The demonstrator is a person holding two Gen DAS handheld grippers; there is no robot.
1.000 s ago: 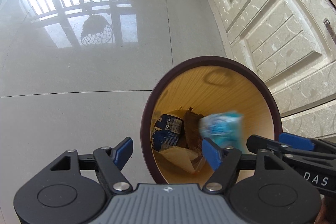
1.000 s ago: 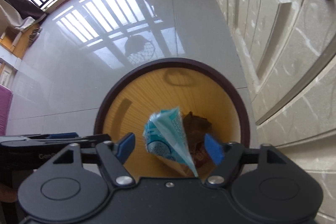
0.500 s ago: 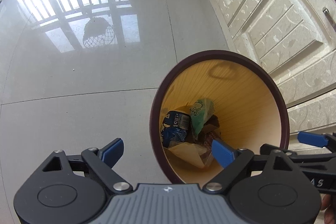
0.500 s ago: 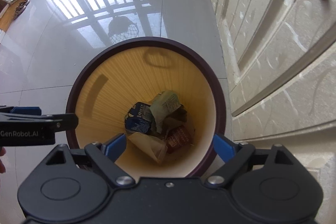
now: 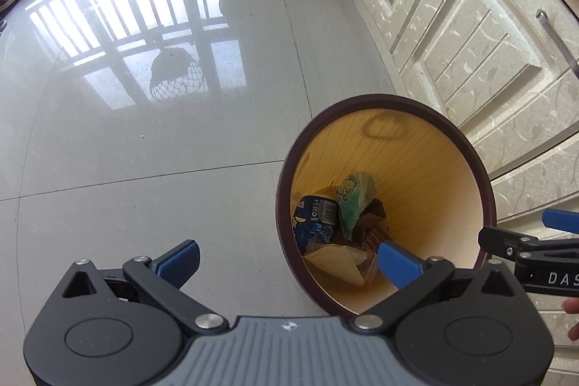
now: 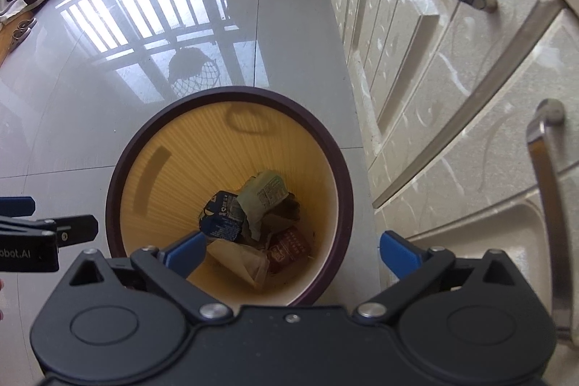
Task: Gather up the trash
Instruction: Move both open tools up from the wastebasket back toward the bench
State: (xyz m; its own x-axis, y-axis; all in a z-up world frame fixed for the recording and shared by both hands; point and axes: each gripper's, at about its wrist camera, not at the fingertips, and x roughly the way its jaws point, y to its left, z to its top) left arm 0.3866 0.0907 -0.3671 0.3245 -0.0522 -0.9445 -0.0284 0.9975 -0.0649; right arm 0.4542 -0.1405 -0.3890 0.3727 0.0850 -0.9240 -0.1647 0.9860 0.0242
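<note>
Hanging over the bin [image 6: 231,98] by the cabinets [image 6: 452,67], both grippers, left [image 5: 287,259] and right [image 6: 293,254], are seen opening with nothing between the fingers, the trash [image 6: 253,216] lying inside at the bottom.

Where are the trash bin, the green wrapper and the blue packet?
trash bin [image 6: 231,93]: right wrist view, far rim.
green wrapper [image 5: 353,201]: left wrist view, its middle.
blue packet [image 6: 222,217]: right wrist view, its face.
</note>
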